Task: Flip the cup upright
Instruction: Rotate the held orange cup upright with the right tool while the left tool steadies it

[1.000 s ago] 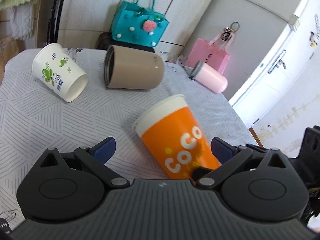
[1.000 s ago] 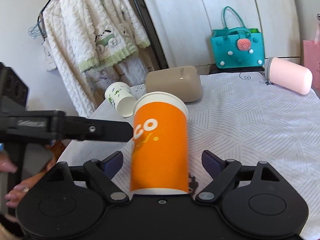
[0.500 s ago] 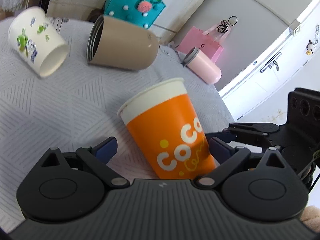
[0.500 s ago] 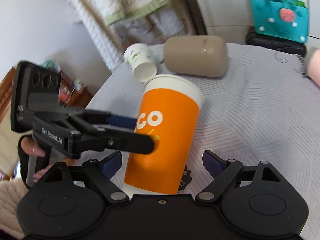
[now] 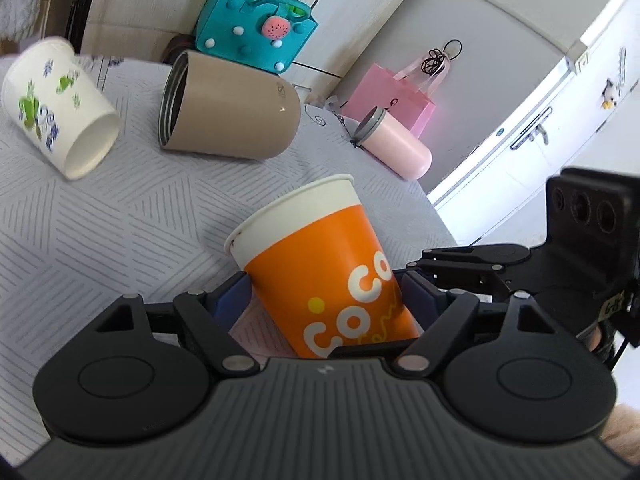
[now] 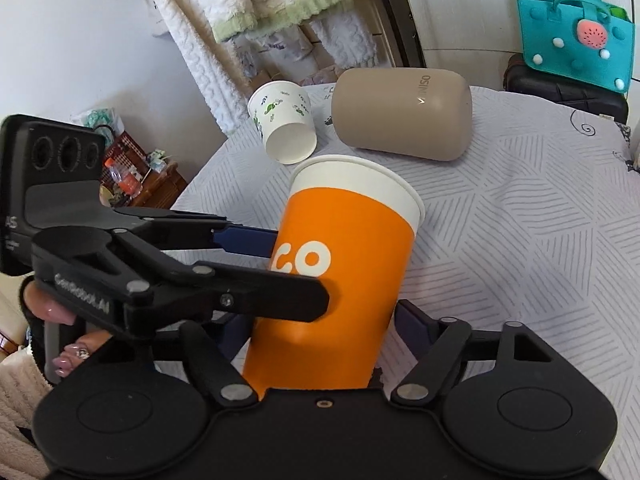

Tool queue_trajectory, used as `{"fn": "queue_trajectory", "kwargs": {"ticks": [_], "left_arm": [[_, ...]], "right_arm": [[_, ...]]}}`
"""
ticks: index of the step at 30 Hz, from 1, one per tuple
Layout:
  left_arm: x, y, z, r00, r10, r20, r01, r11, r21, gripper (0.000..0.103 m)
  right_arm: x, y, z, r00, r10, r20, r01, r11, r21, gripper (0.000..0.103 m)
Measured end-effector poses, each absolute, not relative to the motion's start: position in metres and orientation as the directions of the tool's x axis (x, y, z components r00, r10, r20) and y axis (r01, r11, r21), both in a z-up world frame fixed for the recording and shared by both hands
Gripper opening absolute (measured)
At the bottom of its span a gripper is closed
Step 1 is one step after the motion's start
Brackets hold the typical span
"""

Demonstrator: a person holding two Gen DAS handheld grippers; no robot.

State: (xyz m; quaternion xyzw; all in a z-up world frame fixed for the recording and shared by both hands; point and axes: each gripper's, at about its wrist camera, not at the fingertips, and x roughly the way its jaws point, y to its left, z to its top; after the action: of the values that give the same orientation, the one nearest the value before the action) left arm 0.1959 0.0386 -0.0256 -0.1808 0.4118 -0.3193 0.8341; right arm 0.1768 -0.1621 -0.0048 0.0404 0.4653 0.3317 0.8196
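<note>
An orange paper cup with a white rim (image 5: 320,268) (image 6: 344,264) is held off the table, its rim pointing away and up. My left gripper (image 5: 326,300) is shut on its lower body, blue pads pressed on both sides. My right gripper (image 6: 320,320) is also shut on the cup near its base. In the right wrist view the left gripper (image 6: 256,264) comes in from the left and clamps the cup. In the left wrist view the right gripper body (image 5: 520,268) shows at the right.
On the grey patterned tablecloth (image 5: 100,208) lie a white floral paper cup (image 5: 56,108) on its side, a beige tumbler (image 5: 228,108) on its side and a pink bottle (image 5: 394,146). A teal bag (image 5: 256,20) and a pink bag (image 5: 396,96) stand behind.
Both grippers have closed from open onto the orange cup. The left gripper came in from the side, and the cup now stands more upright.
</note>
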Motion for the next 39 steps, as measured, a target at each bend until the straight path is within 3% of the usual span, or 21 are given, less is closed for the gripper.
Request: {"fn": "queue_trajectory", "kwargs": {"ticks": [7, 11, 25, 28, 39], "left_arm": [[0.191, 0.035, -0.033, 0.435, -0.702, -0.564, 0.382, 0.711, -0.591, 0.086], [0.178, 0.03, -0.026, 0.487, -0.69, -0.536, 0.441, 0.724, -0.531, 0.085], [0.145, 0.016, 0.024, 0.766, -0.533, -0.36, 0.518, 0.843, -0.145, 0.077], [0.146, 0.012, 0.027, 0.791, -0.506, -0.343, 0.51, 0.856, -0.086, 0.073], [0.156, -0.006, 0.02, 0.779, -0.519, -0.352, 0.534, 0.843, -0.061, 0.072]], "right_arm": [[0.163, -0.166, -0.005, 0.387, 0.593, -0.707, -0.515, 0.774, 0.368, 0.078], [0.153, -0.169, -0.004, 0.425, 0.603, -0.675, -0.539, 0.768, 0.346, 0.078], [0.139, -0.144, 0.019, 0.706, 0.538, -0.46, -0.658, 0.739, -0.144, 0.078], [0.151, -0.142, 0.015, 0.716, 0.534, -0.448, -0.648, 0.748, -0.144, 0.078], [0.168, -0.156, 0.0, 0.748, 0.509, -0.426, -0.594, 0.799, -0.089, 0.075]]}}
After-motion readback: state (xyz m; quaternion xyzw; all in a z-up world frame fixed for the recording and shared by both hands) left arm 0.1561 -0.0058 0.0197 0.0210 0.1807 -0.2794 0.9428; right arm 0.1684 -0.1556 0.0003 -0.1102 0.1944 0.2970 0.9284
